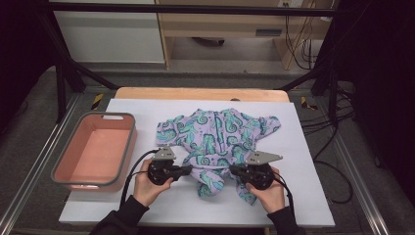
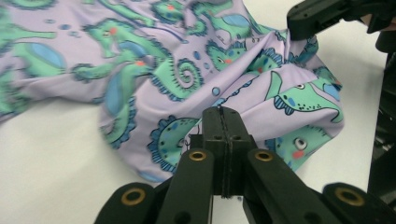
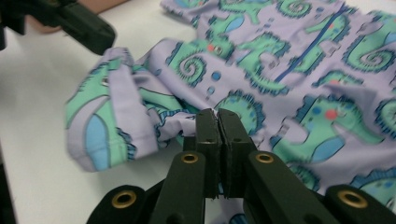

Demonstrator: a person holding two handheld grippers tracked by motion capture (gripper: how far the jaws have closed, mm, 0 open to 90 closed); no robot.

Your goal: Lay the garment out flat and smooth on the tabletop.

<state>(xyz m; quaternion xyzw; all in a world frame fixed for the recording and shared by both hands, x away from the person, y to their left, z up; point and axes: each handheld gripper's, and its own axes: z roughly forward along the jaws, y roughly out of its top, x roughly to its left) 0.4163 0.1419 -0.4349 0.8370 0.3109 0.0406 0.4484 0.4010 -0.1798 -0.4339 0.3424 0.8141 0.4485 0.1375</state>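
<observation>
Both grippers pinch the garment [image 1: 215,142]. The left gripper [image 2: 223,114] jaws are clenched on its hem; the right gripper [image 3: 217,116] bites a fold. The high view adds a pink bin [image 1: 95,152] left of both.

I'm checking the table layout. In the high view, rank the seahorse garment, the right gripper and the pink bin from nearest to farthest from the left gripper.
1. Seahorse garment: at the left gripper jaws, toward the middle.
2. Right gripper: across the garment's lower part.
3. Pink bin: at the table's left edge, opposite side.
</observation>
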